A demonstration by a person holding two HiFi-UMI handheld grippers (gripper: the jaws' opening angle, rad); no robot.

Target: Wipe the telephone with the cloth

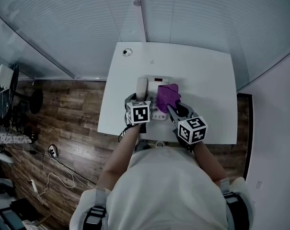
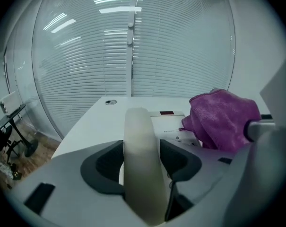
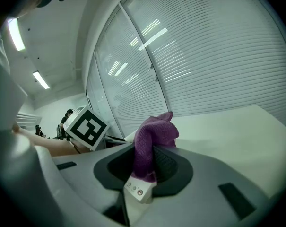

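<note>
The telephone [image 1: 157, 112] lay on the worktop [image 1: 207, 75], just ahead of both tools. Its handset [image 2: 139, 126] ran lengthwise between the wide-open jaws of the left tool [image 2: 142, 157]. The right tool [image 3: 145, 167], clamped on the cloth [image 3: 154, 136], was just to its right.

A white rectangular table [image 1: 207, 75] stands near the slatted window blinds [image 1: 207, 23], with wood-plank floor [image 1: 63, 114] to its left. A cream desk telephone [image 2: 169, 124] sits towards the table's near edge (roughly mid-width). Its curved handset [image 2: 139, 126] lies along its left side, between the left gripper's [image 2: 142, 157] jaws. A purple microfibre cloth [image 1: 168, 96], in the right gripper [image 1: 173, 108], is over the telephone's right part.
</note>
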